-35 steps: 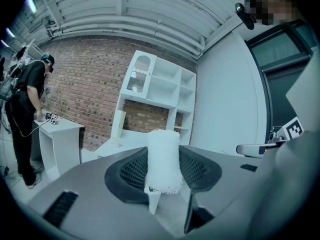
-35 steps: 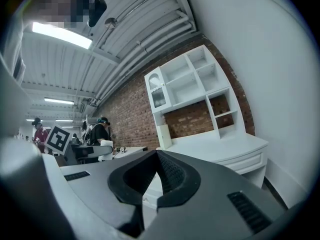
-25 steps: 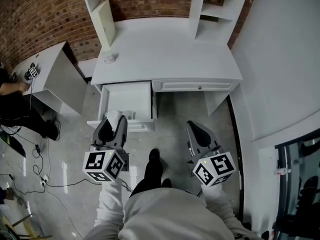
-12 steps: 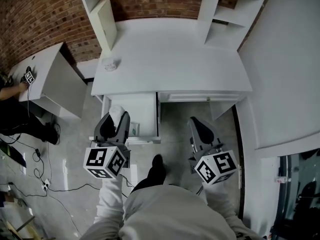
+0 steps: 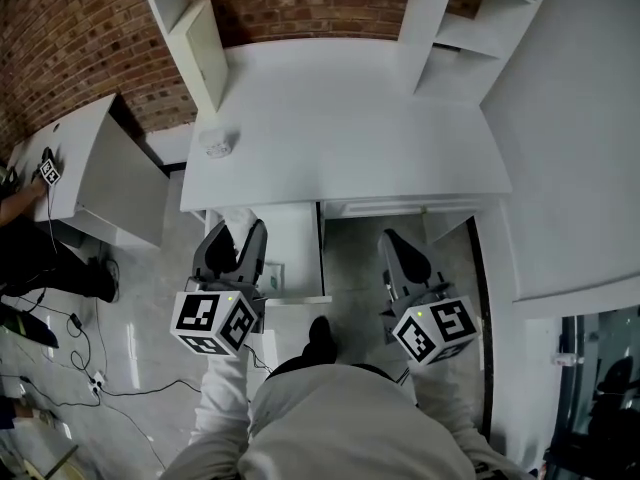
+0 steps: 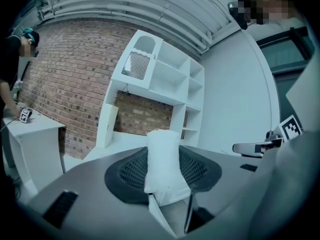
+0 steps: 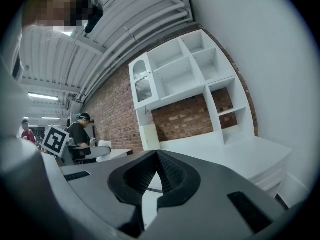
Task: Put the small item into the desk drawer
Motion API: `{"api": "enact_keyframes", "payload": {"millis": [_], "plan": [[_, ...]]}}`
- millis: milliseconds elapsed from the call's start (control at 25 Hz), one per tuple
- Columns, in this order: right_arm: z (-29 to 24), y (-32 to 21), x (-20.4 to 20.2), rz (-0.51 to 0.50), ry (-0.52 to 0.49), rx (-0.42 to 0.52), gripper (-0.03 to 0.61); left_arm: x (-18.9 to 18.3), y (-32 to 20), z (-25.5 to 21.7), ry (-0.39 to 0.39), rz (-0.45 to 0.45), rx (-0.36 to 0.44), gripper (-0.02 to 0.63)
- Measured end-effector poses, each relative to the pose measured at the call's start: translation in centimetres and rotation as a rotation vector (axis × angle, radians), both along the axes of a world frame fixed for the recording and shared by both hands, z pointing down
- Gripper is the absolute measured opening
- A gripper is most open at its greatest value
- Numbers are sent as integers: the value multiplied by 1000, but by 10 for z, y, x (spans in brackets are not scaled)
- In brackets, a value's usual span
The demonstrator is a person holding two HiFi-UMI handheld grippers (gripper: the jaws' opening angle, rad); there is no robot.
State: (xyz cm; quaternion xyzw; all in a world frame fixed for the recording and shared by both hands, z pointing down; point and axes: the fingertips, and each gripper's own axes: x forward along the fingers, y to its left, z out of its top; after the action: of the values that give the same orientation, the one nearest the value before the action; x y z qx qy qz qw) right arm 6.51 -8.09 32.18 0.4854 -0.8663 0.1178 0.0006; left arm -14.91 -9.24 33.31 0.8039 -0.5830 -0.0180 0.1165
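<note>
In the head view my left gripper (image 5: pixel 235 232) is shut on a small white soft item (image 5: pixel 238 218) and hovers over the open left drawer (image 5: pixel 296 240) of the white desk (image 5: pixel 350 128), near its left wall. The left gripper view shows the white item (image 6: pixel 163 161) standing upright between the dark mesh pads (image 6: pixel 131 171). My right gripper (image 5: pixel 400 258) hangs below the desk's closed right drawer (image 5: pixel 400 208), shut with nothing in it; in the right gripper view its pads (image 7: pixel 167 171) meet at the tips.
A small round object (image 5: pixel 217 143) lies on the desk's left edge, and a white panel (image 5: pixel 205 53) leans upright behind it. Shelf units (image 5: pixel 455 38) stand at the back. A side table (image 5: pixel 95 163) and a person (image 5: pixel 20 233) are to the left. A small thing (image 5: pixel 273 276) lies in the drawer.
The left gripper has carried the white item forward from the drawer's front edge to over its inside. The desk has come closer in view. The right gripper holds its place.
</note>
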Motion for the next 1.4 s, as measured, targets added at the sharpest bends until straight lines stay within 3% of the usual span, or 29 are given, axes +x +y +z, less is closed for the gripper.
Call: {"api": "enact_keyframes", "payload": {"millis": [480, 1400], "plan": [[8, -21, -20, 31, 10, -25, 28, -7, -25, 14, 5, 61, -23, 189], [9, -66, -12, 39, 5, -15, 28, 2, -68, 29, -33, 79, -45, 189]]}}
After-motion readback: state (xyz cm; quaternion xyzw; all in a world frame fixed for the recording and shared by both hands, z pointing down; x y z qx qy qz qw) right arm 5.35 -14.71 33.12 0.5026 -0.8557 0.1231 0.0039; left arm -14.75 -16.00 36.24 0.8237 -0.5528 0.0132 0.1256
